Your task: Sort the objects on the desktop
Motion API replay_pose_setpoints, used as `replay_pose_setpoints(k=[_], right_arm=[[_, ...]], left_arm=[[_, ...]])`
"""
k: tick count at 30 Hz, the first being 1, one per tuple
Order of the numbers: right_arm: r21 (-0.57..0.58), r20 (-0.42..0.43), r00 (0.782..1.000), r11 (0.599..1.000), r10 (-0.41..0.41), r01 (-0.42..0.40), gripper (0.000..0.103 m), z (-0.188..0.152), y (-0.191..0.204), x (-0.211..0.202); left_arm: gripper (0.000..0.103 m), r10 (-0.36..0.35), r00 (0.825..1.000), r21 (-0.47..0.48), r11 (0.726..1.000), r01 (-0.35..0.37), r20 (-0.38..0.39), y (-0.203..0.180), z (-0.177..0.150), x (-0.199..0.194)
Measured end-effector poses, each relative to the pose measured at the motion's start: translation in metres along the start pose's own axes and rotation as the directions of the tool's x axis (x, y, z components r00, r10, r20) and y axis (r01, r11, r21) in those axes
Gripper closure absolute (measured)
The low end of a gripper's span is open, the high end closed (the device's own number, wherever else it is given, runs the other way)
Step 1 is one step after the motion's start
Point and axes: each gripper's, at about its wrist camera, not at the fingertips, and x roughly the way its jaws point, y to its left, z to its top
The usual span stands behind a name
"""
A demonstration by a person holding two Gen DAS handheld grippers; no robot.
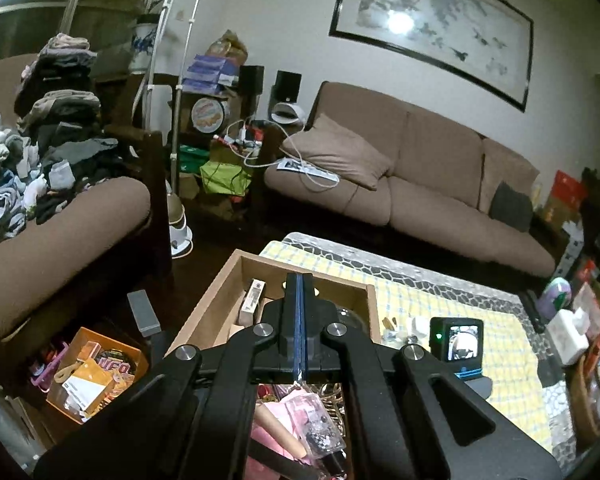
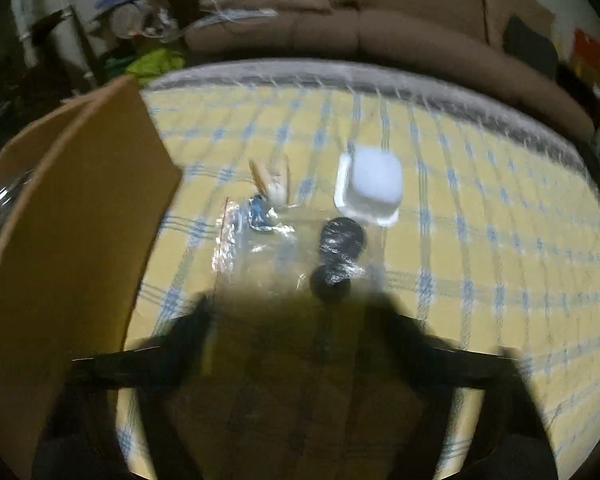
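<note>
Left tongs (image 1: 299, 320) pressed shut, empty, parked over box (image 1: 220, 300); my right tongs' (image 2: 300, 312) state unreadable through blur, above wrapped black item (image 2: 338, 256), likely next.

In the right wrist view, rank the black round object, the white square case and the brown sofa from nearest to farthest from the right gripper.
1. Black round object, wrapped in clear plastic, just ahead on the cloth.
2. White square case, beyond it, slightly right.
3. Brown sofa, past the table's far edge.

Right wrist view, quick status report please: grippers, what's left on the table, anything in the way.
Left gripper shut, empty, over the wooden box. Right gripper blurred, state unclear. White container, black wrapped item, clear packet on the tablecloth. Path clear.
</note>
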Motion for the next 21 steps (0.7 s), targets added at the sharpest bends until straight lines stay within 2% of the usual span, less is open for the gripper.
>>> replay_pose_setpoints(k=[1,2,4,6,9,10,11,12,13,15,17,19,20,21], right_arm=[[-0.034,0.008,1.000,0.999,-0.029,0.030,0.091,-0.002,0.001,-0.006],[-0.065,0.029,0.999,0.997,-0.037,0.039,0.098,-0.006,0.002,-0.019],[-0.092,0.076,0.995,0.994,-0.058,0.064,0.098,-0.015,0.003,-0.050],[-0.109,0.145,0.987,0.990,-0.074,0.091,0.098,-0.030,0.001,-0.099],[-0.117,0.210,0.971,0.984,-0.110,0.137,0.098,-0.055,0.001,-0.169],[-0.110,0.228,0.965,0.982,-0.128,0.156,0.098,-0.065,-0.002,-0.188],[-0.105,0.245,0.959,0.980,-0.140,0.170,0.098,-0.070,-0.002,-0.205],[-0.103,0.257,0.953,0.976,-0.159,0.191,0.098,-0.078,-0.007,-0.220],[-0.096,0.267,0.947,0.972,-0.181,0.213,0.098,-0.088,-0.013,-0.235],[-0.067,0.284,0.935,0.969,-0.211,0.239,0.098,-0.101,-0.024,-0.257],[-0.037,0.295,0.929,0.969,-0.224,0.245,0.098,-0.109,-0.034,-0.269],[-0.012,0.302,0.925,0.970,-0.229,0.244,0.098,-0.111,-0.039,-0.275],[0.004,0.310,0.922,0.970,-0.232,0.242,0.098,-0.115,-0.045,-0.279],[0.013,0.314,0.922,0.972,-0.228,0.236,0.098,-0.117,-0.048,-0.280]], left_arm=[[0.103,0.001,1.000,0.003,1.000,-0.001,-0.003,-0.002,-0.001,0.000],[0.103,0.001,1.000,0.006,1.000,-0.001,-0.004,-0.004,0.000,0.000],[0.103,-0.004,1.000,0.010,1.000,0.004,-0.008,-0.008,-0.002,0.001],[0.103,-0.015,1.000,0.017,1.000,0.015,-0.018,-0.012,-0.004,0.002],[0.103,-0.074,0.995,0.034,0.996,0.077,-0.073,-0.024,-0.012,0.007],[0.103,-0.171,0.974,0.014,0.984,0.175,-0.147,-0.030,-0.017,0.016],[0.103,-0.239,0.953,-0.017,0.971,0.240,-0.185,-0.032,-0.021,0.020],[0.103,-0.313,0.922,-0.062,0.950,0.307,-0.230,-0.037,-0.027,0.026],[0.102,-0.348,0.898,-0.080,0.937,0.339,-0.270,-0.045,-0.036,0.032],[0.101,-0.335,0.893,-0.041,0.940,0.339,-0.300,-0.064,-0.048,0.035],[0.096,-0.331,0.885,0.029,0.933,0.360,-0.326,-0.092,-0.061,0.035],[0.082,-0.351,0.871,0.092,0.910,0.404,-0.345,-0.121,-0.073,0.032],[0.079,-0.347,0.870,0.129,0.902,0.411,-0.350,-0.133,-0.079,0.030],[0.072,-0.332,0.874,0.175,0.895,0.411,-0.356,-0.147,-0.086,0.028]])
